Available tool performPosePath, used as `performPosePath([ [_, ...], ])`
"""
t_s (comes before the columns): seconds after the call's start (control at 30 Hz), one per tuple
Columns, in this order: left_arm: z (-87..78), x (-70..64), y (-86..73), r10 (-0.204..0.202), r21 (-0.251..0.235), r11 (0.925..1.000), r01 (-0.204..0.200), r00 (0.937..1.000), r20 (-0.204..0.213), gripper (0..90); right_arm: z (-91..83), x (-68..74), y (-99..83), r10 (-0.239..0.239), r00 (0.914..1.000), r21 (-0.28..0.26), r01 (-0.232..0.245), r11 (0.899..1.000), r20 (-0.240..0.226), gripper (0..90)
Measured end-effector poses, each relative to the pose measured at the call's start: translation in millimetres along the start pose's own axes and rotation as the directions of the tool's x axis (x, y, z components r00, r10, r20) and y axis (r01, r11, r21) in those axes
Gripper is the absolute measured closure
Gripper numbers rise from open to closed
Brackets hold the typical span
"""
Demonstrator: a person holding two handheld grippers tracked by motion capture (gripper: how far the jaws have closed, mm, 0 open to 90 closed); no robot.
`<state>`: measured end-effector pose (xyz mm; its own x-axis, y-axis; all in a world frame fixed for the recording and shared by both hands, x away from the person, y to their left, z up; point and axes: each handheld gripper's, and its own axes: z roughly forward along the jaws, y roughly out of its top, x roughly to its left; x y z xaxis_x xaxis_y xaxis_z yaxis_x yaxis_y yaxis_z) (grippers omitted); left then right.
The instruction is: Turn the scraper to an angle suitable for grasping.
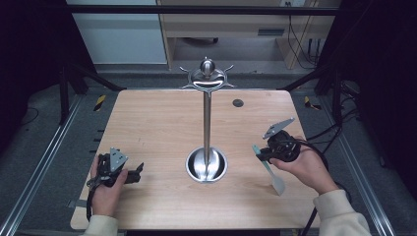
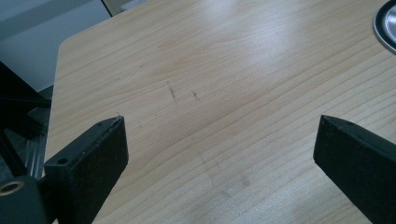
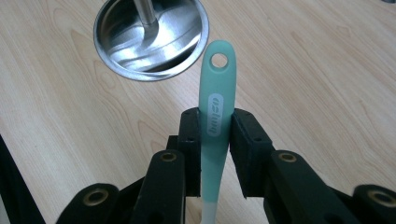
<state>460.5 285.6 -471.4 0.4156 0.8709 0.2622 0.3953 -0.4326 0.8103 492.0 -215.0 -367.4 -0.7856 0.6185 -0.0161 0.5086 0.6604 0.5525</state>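
Note:
A steel utensil stand (image 1: 207, 98) rises from a round dish base (image 1: 206, 166) at the table's middle, with curved hooks (image 1: 207, 76) at its top. My right gripper (image 1: 263, 153) is shut on the teal handle of a spatula (image 1: 268, 166), whose pale blade (image 1: 278, 185) hangs toward the front edge. In the right gripper view the spatula handle (image 3: 216, 109), with a hole at its end, stands clamped between the jaws and points toward the dish base (image 3: 152, 37). My left gripper (image 1: 136, 172) rests at the front left, open, with only bare table (image 2: 219, 121) between its jaws.
The wooden table (image 1: 157, 123) has a small dark round plug (image 1: 238, 103) near its far right. Metal rails (image 1: 44, 152) and black frame bars flank the table. The dish base's rim (image 2: 387, 23) shows at the left gripper view's top right corner.

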Motion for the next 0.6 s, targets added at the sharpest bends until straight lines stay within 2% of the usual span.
performPosePath([
  [0.4,-0.1,0.0,0.0,0.000,0.000,1.0000,0.000,1.0000,-0.001,2.9,-24.2,-3.2,6.0,0.009,0.9999,-0.079,-0.008,0.997,0.014,74.8],
  [0.6,0.1,-0.1,0.0,0.000,0.000,1.0000,0.000,1.0000,-0.002,2.9,-36.4,-4.7,8.9,0.016,0.9996,-0.135,-0.013,0.991,0.025,74.9],
])
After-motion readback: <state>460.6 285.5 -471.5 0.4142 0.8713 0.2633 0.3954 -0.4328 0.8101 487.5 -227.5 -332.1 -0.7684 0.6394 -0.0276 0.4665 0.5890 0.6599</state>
